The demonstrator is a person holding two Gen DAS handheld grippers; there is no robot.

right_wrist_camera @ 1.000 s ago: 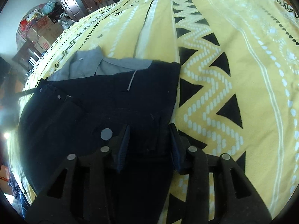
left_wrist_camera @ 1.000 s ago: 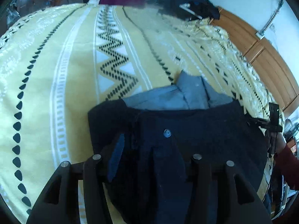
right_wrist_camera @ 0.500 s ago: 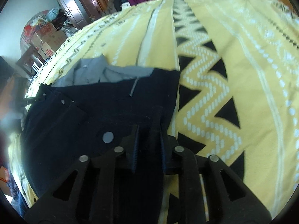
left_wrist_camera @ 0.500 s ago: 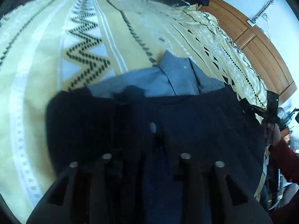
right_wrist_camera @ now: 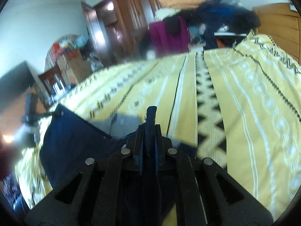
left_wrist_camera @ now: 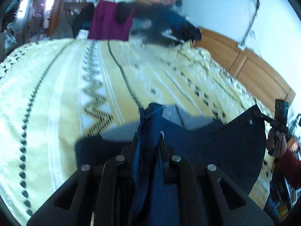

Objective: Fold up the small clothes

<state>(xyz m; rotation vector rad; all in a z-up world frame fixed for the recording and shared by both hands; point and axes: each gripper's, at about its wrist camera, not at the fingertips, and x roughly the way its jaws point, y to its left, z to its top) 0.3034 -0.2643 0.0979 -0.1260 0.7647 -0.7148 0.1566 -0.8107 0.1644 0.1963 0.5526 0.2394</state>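
Left gripper [left_wrist_camera: 148, 141]: closed on a bunched fold of the navy garment [left_wrist_camera: 216, 146], cloth standing up between the jaws.
Right gripper [right_wrist_camera: 149, 131]: clamped on another edge of the same garment [right_wrist_camera: 75, 143], a dark ridge poking up past the tips.
Navy garment: lifted off the bedspread [left_wrist_camera: 56, 103] at the near edge, stretched between the two grippers and sagging in the middle (a small pale button [left_wrist_camera: 250, 121] near the right corner in the left wrist view).
Grey garment [left_wrist_camera: 180, 116]: flat on the bedspread just beyond the navy one, partly covered by it.
Bedspread: yellow, with white stripes and black zigzag bands.
Far end: magenta cloth [right_wrist_camera: 169, 35] and dark clothes, probably a pile, too blurred to sort out.
Right side: wooden headboard [left_wrist_camera: 248, 71].
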